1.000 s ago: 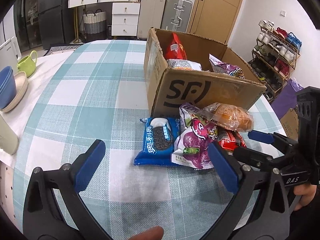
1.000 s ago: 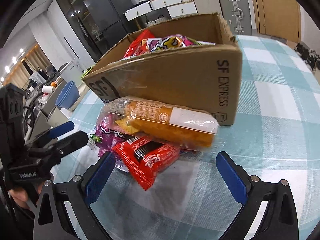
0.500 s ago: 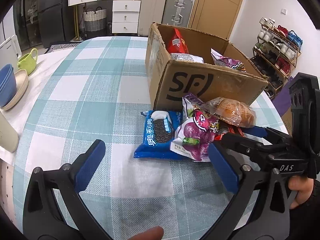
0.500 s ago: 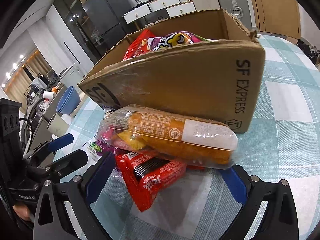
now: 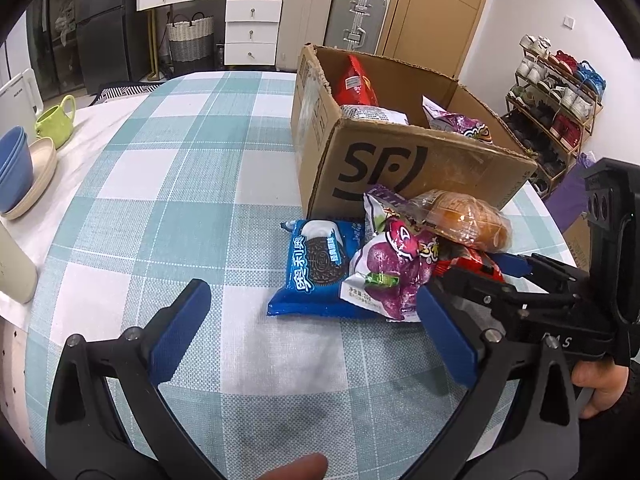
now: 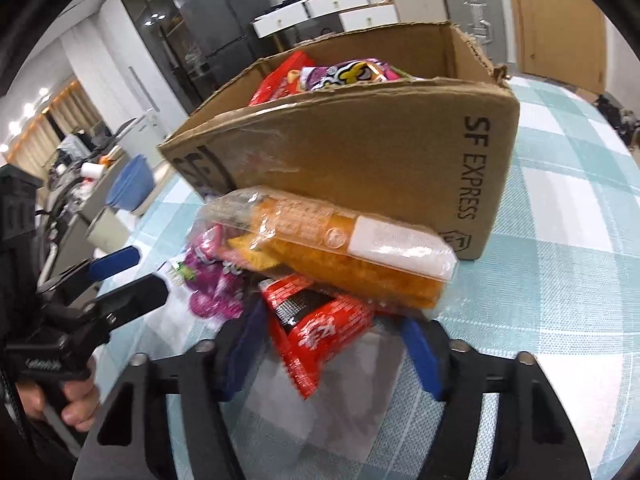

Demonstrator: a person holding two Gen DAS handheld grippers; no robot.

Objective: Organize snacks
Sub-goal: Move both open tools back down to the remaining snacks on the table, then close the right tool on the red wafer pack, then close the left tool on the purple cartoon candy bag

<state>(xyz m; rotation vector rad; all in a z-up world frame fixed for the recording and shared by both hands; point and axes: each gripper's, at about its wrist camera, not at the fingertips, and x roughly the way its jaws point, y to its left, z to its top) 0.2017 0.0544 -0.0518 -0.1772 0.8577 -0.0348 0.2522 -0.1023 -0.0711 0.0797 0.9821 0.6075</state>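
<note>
The right gripper (image 6: 332, 350) is closing its jaws around the red snack packet (image 6: 320, 326), which lies in front of the cardboard box (image 6: 360, 160), under the clear bread bag (image 6: 336, 248). The packet's long axis points toward the box. The left gripper (image 5: 316, 320) stands wide apart, holding nothing, above the checked tablecloth (image 5: 180, 184).

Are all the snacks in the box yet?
Not yet. A few packets already sit in the cardboard box. The right gripper is closing around the red packet. The Oreo pack, purple bag and bread wait outside.
</note>
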